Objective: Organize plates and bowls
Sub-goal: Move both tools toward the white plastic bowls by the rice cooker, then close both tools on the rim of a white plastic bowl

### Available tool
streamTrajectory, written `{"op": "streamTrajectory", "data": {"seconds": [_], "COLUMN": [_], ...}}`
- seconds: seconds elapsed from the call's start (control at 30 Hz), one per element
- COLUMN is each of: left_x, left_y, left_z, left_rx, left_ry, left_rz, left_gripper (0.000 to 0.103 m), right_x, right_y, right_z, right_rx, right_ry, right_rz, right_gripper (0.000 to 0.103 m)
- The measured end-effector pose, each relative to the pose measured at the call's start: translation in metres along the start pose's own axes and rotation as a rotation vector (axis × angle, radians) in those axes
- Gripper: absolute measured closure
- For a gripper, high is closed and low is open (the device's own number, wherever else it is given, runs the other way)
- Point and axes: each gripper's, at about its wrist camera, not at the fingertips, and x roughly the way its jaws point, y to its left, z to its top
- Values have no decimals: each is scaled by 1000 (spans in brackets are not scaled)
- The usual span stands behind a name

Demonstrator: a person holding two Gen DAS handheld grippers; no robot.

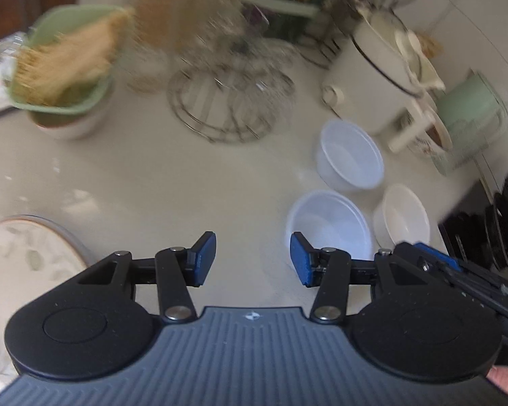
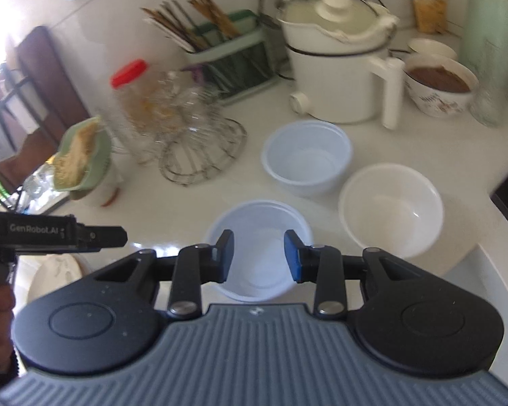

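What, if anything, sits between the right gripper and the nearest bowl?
Nothing visible. The right gripper, jaws apart and empty, hangs over the nearest bowl with only bare counter around it.

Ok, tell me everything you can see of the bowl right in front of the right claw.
The nearest bowl is pale bluish-white, looks like thin translucent plastic, with a rolled rim and flat round bottom. It sits upright and empty on the white counter, apart from the two other empty bowls behind it. The right claw hovers open above it, pads either side of its middle, gripping nothing.
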Motion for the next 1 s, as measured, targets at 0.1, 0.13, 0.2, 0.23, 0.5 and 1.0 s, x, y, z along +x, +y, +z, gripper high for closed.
{"op": "streamTrajectory", "data": {"seconds": [0.1,0.13,0.2,0.23,0.5,1.0], "left_x": [18,23,34,40,75,91], "left_y": [-9,-12,-15,-17,-20,-21], "left_z": [-1,-1,-1,0,2,-16], "left_rx": [13,14,15,17,-36,-187], "left_ry": [40,52,72,82,127,89], "left_rz": [-12,-18,-21,-20,-49,-40], "left_gripper": [49,49,50,50,58,91], "right_x": [7,11,19,23,61,90], "right_y": [-12,-16,-23,-27,-36,-41], "right_z": [-1,-2,-1,-1,-6,2], "right_rx": [21,27,36,44,13,-106], "right_ry": [16,26,43,52,145,223], "right_rz": [-26,-29,-32,-31,-12,41], "right_gripper": [67,67,67,67,68,86]}}
